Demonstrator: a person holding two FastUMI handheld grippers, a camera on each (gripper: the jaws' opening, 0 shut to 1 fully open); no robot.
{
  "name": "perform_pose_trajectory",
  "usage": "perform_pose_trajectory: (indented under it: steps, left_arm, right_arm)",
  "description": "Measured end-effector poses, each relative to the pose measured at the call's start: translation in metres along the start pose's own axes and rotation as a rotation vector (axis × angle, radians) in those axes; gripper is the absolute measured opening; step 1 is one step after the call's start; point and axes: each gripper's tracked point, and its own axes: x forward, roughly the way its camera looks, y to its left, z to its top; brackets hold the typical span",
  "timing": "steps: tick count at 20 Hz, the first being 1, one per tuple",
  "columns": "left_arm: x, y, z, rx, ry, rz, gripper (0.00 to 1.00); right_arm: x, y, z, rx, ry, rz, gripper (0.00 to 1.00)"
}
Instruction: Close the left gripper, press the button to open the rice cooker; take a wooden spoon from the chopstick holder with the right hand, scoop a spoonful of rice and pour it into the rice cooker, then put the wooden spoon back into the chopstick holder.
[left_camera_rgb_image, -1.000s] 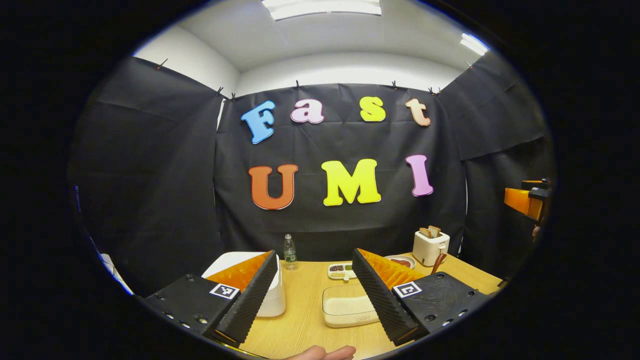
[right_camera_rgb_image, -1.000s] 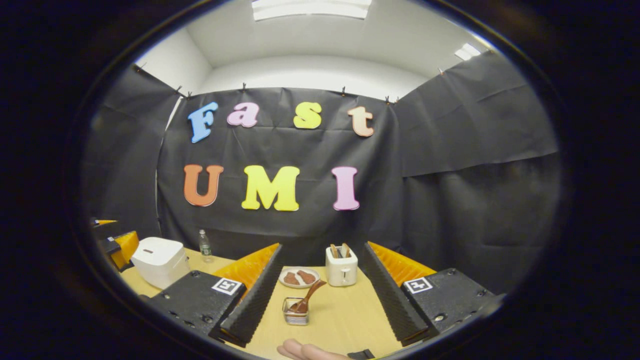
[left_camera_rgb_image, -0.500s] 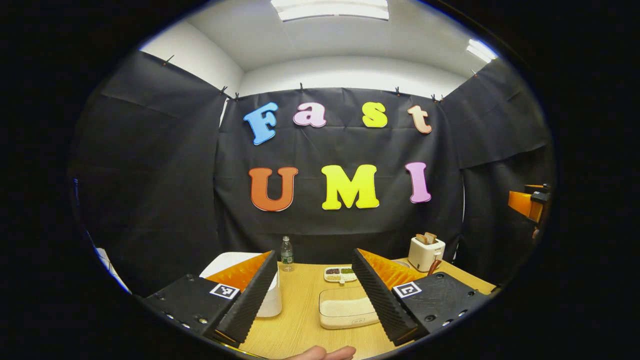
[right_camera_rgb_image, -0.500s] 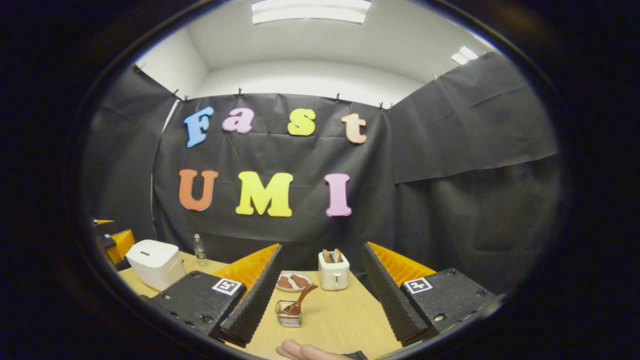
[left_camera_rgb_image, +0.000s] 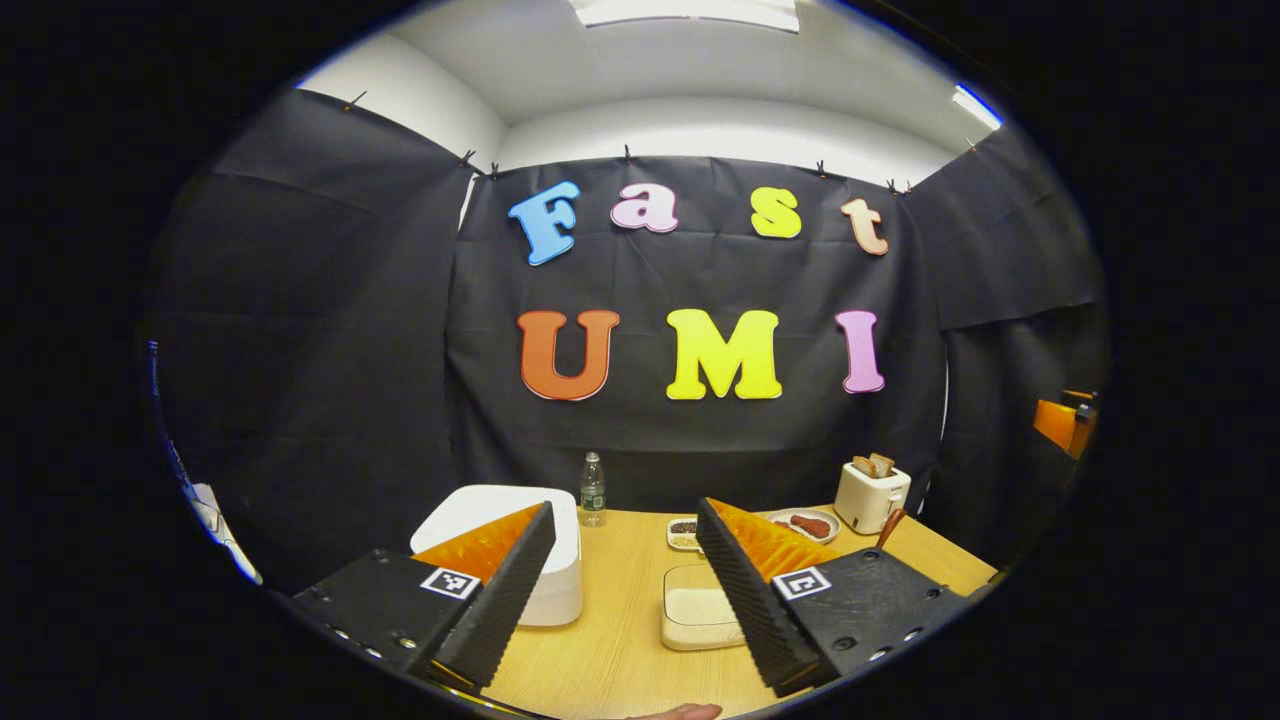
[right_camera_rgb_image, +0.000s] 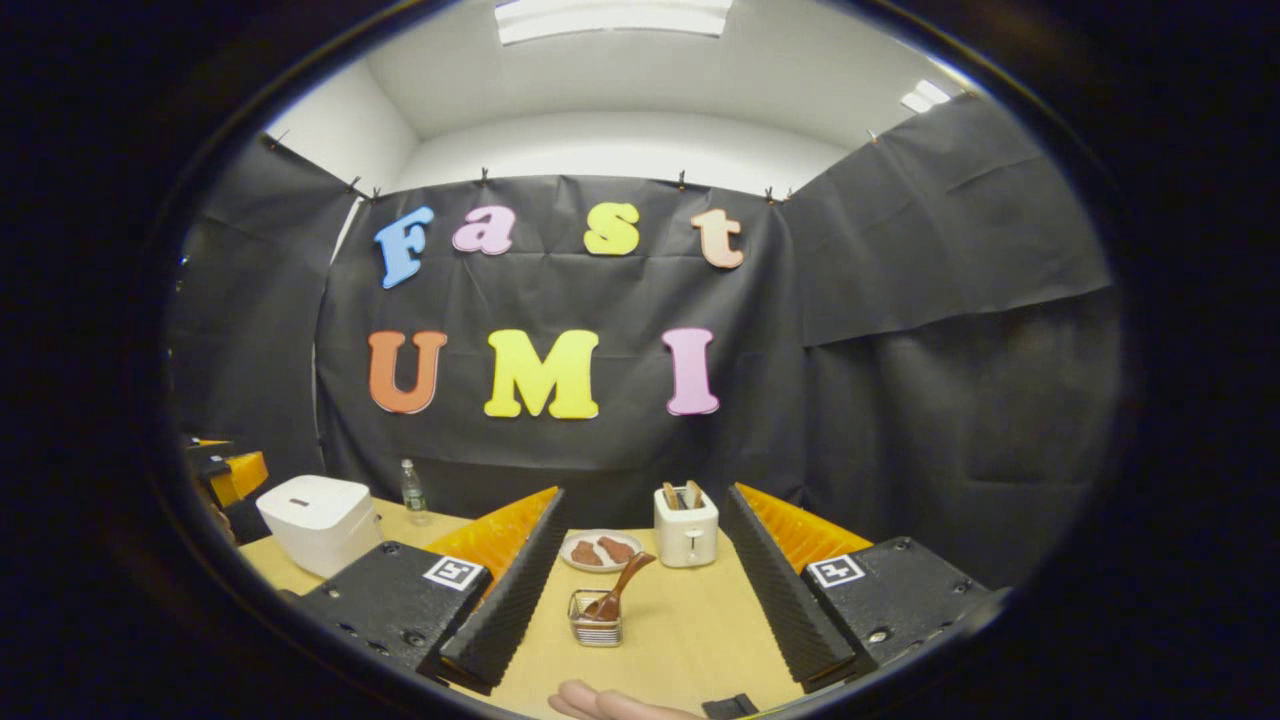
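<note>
Compared with half a second earlier, the left gripper (left_camera_rgb_image: 620, 590) has been turned a little toward the rice cooker (left_camera_rgb_image: 520, 560), which now is seen larger behind its left finger near the bench's (left_camera_rgb_image: 610, 650) left edge; the lid is judged closed and the button not yet pressed, and the jaws are wide apart, so they must first be closed. The right gripper (right_camera_rgb_image: 640, 590), jaws also apart and empty, is held above the near edge, with the wooden spoon (right_camera_rgb_image: 618, 588) leaning in the chopstick holder (right_camera_rgb_image: 595, 630) between its fingers but farther off.
</note>
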Motion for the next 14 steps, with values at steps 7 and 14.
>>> perform_pose_trajectory:
  steps: [7,14]
  left_arm:
    - [0.041,0.064,-0.008,0.037,0.064,0.056,0.16]
    - [0.108,0.109,-0.058,0.059,0.240,0.097,0.02]
  right_arm:
    - [0.010,-0.003,-0.035,0.014,0.029,0.032,1.00]
    - [0.028,-0.009,-0.075,0.004,0.068,0.063,1.00]
